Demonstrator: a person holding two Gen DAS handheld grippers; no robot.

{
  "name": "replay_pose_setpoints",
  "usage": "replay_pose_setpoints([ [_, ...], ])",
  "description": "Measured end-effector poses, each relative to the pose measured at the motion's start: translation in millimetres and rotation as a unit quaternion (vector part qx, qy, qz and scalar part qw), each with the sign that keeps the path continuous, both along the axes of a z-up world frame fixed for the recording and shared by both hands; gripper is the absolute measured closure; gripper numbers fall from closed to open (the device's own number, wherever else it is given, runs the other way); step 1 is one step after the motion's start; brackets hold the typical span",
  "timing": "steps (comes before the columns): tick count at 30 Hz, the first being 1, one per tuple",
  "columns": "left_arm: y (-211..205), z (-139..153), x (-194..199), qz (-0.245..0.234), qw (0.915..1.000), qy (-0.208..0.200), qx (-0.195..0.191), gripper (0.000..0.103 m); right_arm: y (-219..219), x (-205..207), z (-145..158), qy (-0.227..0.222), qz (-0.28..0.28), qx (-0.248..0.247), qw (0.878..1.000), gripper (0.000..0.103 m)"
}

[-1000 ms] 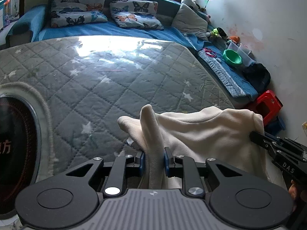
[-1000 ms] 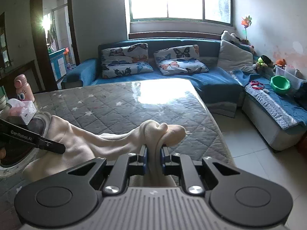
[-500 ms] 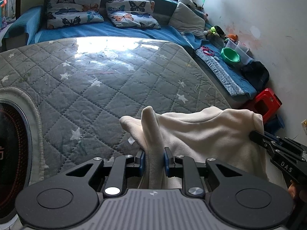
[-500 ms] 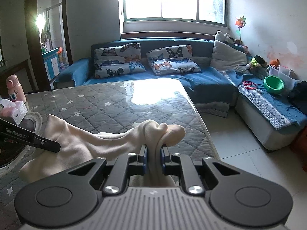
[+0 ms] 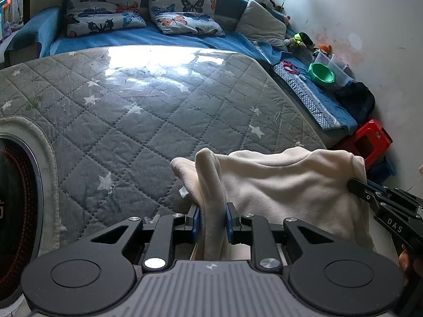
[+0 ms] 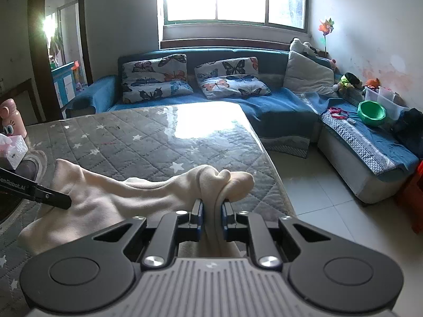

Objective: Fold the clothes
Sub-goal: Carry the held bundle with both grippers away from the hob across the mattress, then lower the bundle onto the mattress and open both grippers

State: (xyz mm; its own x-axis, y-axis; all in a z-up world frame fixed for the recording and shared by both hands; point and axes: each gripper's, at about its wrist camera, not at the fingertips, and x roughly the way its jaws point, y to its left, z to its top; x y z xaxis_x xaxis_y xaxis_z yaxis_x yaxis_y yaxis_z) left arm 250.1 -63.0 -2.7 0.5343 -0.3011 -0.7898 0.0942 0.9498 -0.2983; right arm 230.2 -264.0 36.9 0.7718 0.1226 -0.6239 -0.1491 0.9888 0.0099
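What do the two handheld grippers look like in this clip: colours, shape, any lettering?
Both match: the left gripper and right gripper have a ribbed grey body, black linkage arms with round black discs and silver screws, and blue-padded black fingers. White lettering marks each one's side, seen from the other camera.

The soft garment (image 5: 285,182) was cream all over, with no pattern. The quilt (image 5: 148,111) under it was grey, with sewn diamond squares and little white stars. The sofa (image 6: 277,103) was deep blue. Its two pillows (image 6: 156,78) were pale with butterflies in black, orange and blue, and a third cushion (image 6: 309,75) was plain grey. The bowl (image 6: 371,112) was bright green. The stool (image 5: 370,140) was red. Each claw (image 5: 212,220) was black with blue pads.
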Motion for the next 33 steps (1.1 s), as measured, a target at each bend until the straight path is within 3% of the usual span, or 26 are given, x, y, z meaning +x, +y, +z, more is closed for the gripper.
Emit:
replay_pose_setpoints([
  [7, 1, -9, 2, 0.007, 0.9999, 0.012, 0.004, 0.081, 0, 7, -9, 0.014, -0.006, -0.009, 1.000, 0.089],
  [17, 5, -10, 1, 0.014, 0.9996, 0.009, 0.022, 0.068, -2, 13, -17, 0.021, -0.016, -0.024, 0.999, 0.088],
  [21, 10, -8, 1, 0.023, 0.9994, 0.006, 0.024, 0.062, 3, 17, -16, 0.019, -0.006, -0.021, 1.000, 0.088],
  [33, 10, 4, -5, 0.018, 0.9994, -0.014, 0.027, 0.056, 43, 44, -25, 0.031, 0.043, -0.017, 0.998, 0.087],
])
